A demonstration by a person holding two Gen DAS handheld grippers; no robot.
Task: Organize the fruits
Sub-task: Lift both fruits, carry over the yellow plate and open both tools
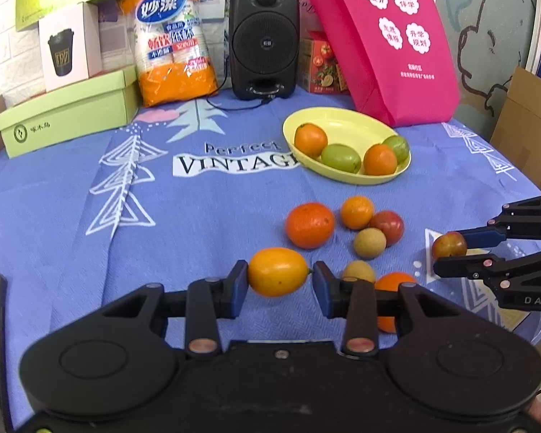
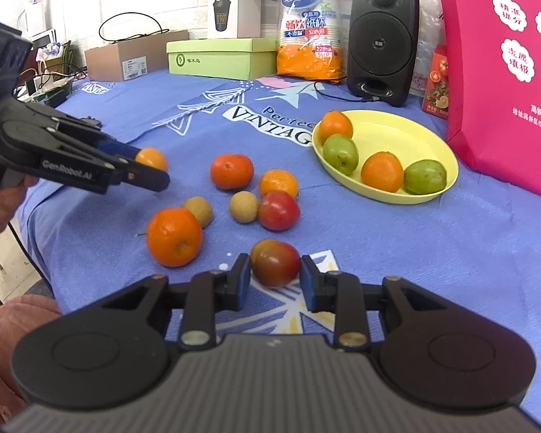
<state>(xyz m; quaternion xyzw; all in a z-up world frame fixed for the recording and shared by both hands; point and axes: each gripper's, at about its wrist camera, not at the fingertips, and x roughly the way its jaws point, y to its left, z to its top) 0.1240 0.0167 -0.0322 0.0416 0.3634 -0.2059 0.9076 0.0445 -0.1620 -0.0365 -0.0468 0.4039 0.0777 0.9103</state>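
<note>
A yellow-orange fruit (image 1: pixel 277 271) was clamped in the left gripper (image 1: pixel 280 281), a reddish plum (image 2: pixel 275 262) in the right gripper (image 2: pixel 275 278), both short of the yellow dish (image 1: pixel 360 122), prob. bound for it w/ loose fruit between.

Left hand-held gripper (image 1: pixel 280 277): lower centre, jaws clamped on fruit. Right hand-held gripper (image 2: pixel 275 270): lower centre, likewise clamped.

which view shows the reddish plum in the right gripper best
The right wrist view: the reddish plum sits large and central in the right gripper. The left wrist view shows it small near the right edge, partly covered by the fingers.
</note>
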